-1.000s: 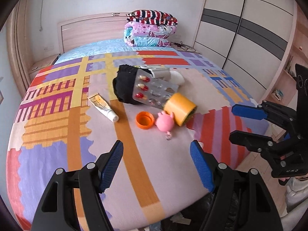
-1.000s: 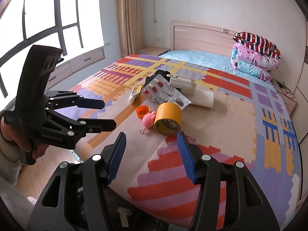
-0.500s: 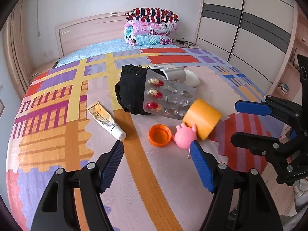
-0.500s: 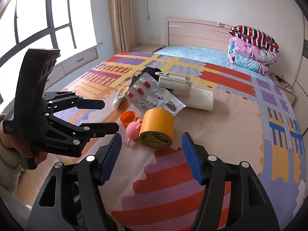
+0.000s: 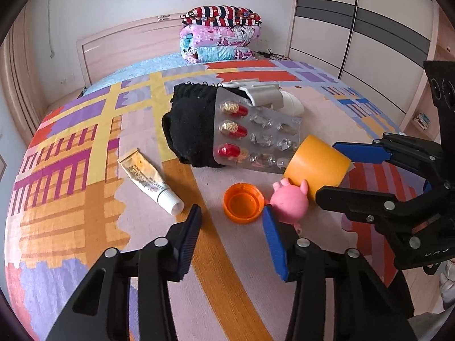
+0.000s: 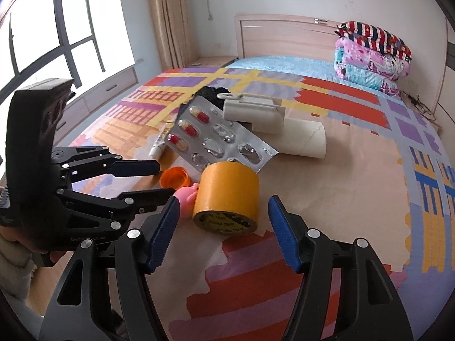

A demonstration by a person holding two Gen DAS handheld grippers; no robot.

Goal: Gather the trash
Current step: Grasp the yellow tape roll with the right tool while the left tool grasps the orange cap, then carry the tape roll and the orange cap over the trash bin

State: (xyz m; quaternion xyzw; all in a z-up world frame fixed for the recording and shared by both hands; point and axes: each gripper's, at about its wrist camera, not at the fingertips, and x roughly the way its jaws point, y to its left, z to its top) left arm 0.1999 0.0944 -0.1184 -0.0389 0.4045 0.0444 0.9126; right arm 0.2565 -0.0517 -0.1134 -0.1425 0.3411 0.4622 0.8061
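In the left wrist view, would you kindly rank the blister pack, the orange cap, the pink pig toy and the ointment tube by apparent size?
1. Blister pack, clearly largest.
2. Ointment tube.
3. Orange cap and pink pig toy: these look alike, so I won't rank them.

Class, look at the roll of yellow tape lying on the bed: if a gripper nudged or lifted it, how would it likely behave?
The yellow tape roll lies on its curved side, so a nudge would probably set it rolling across the bedspread. It looks thick and tightly wound, likely stiff and fairly heavy. The blister pack leaning on it might slide off.
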